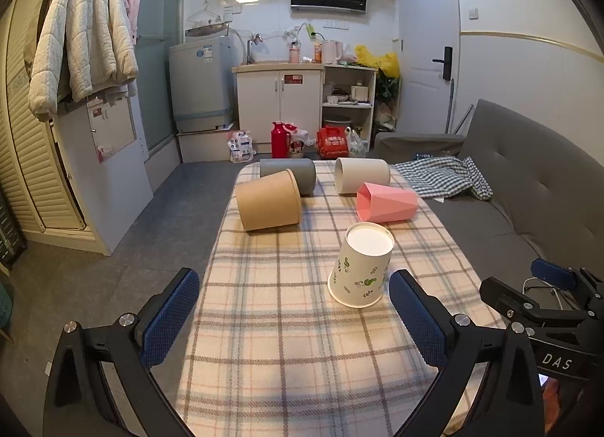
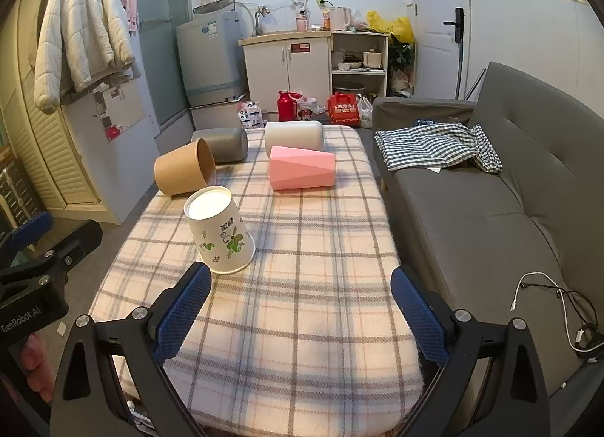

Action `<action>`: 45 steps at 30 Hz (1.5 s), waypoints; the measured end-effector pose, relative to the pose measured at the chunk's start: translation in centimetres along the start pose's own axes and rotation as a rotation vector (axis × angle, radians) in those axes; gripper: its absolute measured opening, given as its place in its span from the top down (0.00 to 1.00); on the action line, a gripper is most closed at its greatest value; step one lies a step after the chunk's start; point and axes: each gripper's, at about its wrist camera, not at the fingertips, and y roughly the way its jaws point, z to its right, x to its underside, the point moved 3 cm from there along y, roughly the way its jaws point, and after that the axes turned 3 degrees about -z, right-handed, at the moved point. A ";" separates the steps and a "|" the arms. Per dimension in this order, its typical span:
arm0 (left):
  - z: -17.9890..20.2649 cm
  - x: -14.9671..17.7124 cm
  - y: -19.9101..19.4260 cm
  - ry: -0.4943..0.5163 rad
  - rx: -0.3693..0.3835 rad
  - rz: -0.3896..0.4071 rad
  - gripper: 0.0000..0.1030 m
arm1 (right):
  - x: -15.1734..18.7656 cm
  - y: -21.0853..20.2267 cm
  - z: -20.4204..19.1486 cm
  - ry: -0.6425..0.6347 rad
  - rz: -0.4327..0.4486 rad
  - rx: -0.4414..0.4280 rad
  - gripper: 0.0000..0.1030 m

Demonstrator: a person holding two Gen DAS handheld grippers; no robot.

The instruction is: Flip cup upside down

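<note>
A white paper cup with green leaf print [image 1: 360,265] [image 2: 221,229] stands upside down on the plaid tablecloth [image 1: 287,323] [image 2: 302,286], its base facing up. Behind it lie on their sides a brown paper cup [image 1: 268,200] [image 2: 183,171], a grey cup [image 1: 288,172] [image 2: 222,143], a white cup [image 1: 362,174] [image 2: 294,137] and a pink faceted cup [image 1: 387,203] [image 2: 302,167]. My left gripper [image 1: 294,318] is open and empty, the paper cup just ahead near its right finger. My right gripper [image 2: 302,310] is open and empty, the cup just beyond its left finger.
A grey sofa [image 2: 490,210] with a checked cloth [image 2: 438,148] runs along the table's right side. A white charging cable [image 2: 558,305] lies on the sofa seat. Red flask and bags [image 2: 321,106] stand on the floor beyond the table. Floor lies to the left.
</note>
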 end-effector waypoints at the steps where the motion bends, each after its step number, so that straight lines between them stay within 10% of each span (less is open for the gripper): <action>1: 0.0 0.0 0.0 0.000 0.003 -0.002 0.00 | 0.0 0.0 0.0 -0.002 0.001 0.001 0.06; 45: 0.1 0.4 0.0 -0.002 0.029 -0.036 0.00 | -0.4 -0.5 0.2 -0.004 0.016 0.025 0.00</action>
